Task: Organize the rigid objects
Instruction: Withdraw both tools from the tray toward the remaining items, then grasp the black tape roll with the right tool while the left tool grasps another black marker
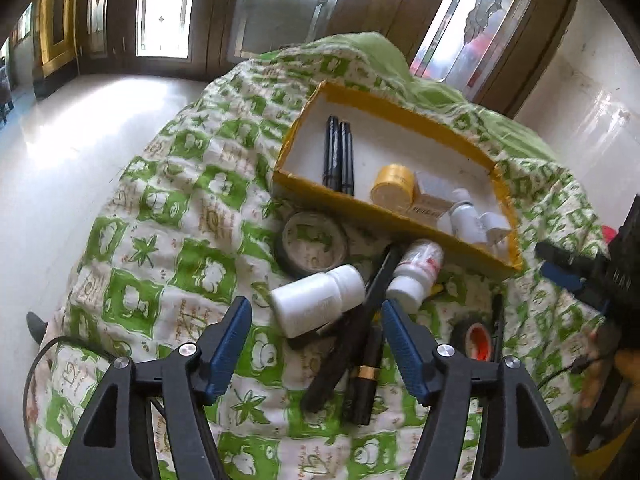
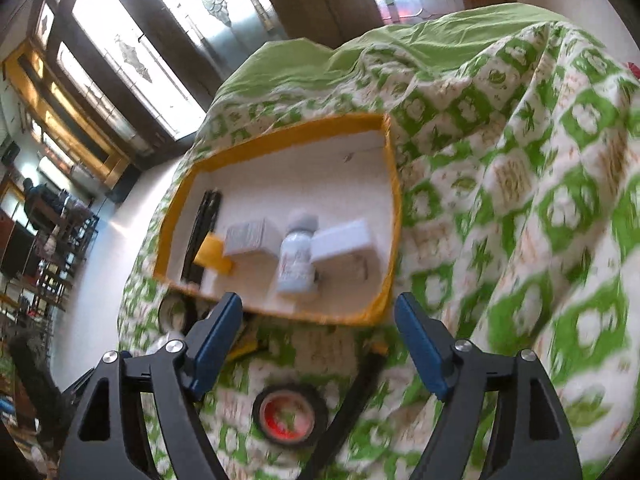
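Note:
A yellow-rimmed cardboard box (image 1: pixel 384 104) (image 2: pixel 396 208) lies on a green-and-white quilt. Inside it are two black pens (image 1: pixel 338 156), a yellow tape roll (image 1: pixel 394 190), a small white carton (image 1: pixel 430 200) and a small white bottle (image 1: pixel 464 214) (image 2: pixel 296 256). In front of the box lie a white pill bottle (image 1: pixel 316 300), a red-labelled white bottle (image 1: pixel 416 272), a large black tape roll (image 1: pixel 314 244), black pens and a gold-banded tube (image 1: pixel 366 376), and a small black tape roll with orange core (image 1: pixel 476 338) (image 2: pixel 288 416). My left gripper (image 1: pixel 314 312) is open above the loose pile. My right gripper (image 2: pixel 318 308) is open over the box's near rim, empty.
The quilt (image 1: pixel 160 248) covers a raised mound that drops off to a pale shiny floor (image 1: pixel 60 140) on the left. Dark wooden doors with patterned glass (image 1: pixel 288 0) stand behind. The other gripper (image 1: pixel 580 276) reaches in from the right edge of the left wrist view.

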A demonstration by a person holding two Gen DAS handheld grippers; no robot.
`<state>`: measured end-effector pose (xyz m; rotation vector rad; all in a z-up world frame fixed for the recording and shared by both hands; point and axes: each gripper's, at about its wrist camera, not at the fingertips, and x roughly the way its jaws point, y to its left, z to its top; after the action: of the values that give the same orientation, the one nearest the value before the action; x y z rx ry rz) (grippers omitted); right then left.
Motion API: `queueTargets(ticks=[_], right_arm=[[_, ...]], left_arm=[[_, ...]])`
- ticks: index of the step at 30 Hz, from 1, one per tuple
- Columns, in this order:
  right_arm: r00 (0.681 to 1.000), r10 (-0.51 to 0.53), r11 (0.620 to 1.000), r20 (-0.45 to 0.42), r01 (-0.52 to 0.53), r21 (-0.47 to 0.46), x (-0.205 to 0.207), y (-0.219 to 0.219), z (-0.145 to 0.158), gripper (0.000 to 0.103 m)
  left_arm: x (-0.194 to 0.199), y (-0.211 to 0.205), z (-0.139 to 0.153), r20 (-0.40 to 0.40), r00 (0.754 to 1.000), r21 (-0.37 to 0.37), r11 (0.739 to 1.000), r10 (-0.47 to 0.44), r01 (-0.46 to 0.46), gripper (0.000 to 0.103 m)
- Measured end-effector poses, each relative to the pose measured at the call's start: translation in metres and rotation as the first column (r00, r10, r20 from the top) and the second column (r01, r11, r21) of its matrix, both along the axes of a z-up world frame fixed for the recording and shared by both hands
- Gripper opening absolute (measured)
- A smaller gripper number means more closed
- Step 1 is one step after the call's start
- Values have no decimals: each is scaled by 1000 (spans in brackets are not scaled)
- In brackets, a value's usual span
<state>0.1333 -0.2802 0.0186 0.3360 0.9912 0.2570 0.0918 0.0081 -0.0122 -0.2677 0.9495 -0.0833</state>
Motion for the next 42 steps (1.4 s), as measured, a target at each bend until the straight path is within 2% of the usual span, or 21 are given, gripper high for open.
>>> queueTargets(ticks=[10, 17, 21, 27, 31, 33, 34, 35, 37, 39, 42], right_arm=[[999, 25, 1000, -27, -25, 17, -15, 1, -8, 78], [980, 181, 984, -78, -181, 3, -20, 32, -18, 78], [953, 277, 954, -125, -288, -84, -26, 60, -29, 78], [924, 319, 915, -213, -358, -185, -30, 79, -49, 78], [918, 331, 893, -216, -379, -241, -35, 86, -53, 78], [914, 334, 884, -230, -389, -260, -35, 90, -57, 68], [914, 328, 880, -238, -387, -276, -35, 90, -59, 61], [914, 326, 879, -242, -387, -278, -34, 91, -61, 62], [915, 326, 879, -237, -386, -281, -35, 91, -61, 61], [918, 325, 880, -226, -381, -283, -34, 92, -63, 61], [922, 323, 887, -213, -373, -273, -35, 90, -63, 61]], left_arm=[[-5, -20, -9, -29, 996, 17, 997, -80, 81, 70], [-1, -20, -16, -63, 995, 13, 996, -82, 83, 70], [-1, -16, -17, -66, 995, -2, 998, -69, 69, 70], [-1, -20, -17, -69, 994, 9, 997, -82, 83, 70], [0, -24, -19, -82, 991, 17, 995, -101, 103, 70], [0, -26, -21, -90, 990, 28, 994, -107, 110, 70], [0, -27, -21, -92, 989, 29, 993, -112, 115, 69], [1, -28, -21, -93, 989, 31, 992, -117, 121, 68], [1, -29, -23, -100, 987, 30, 991, -125, 129, 53], [3, -31, -26, -115, 984, 30, 990, -136, 140, 45], [3, -35, -28, -123, 981, 34, 987, -153, 158, 42]])
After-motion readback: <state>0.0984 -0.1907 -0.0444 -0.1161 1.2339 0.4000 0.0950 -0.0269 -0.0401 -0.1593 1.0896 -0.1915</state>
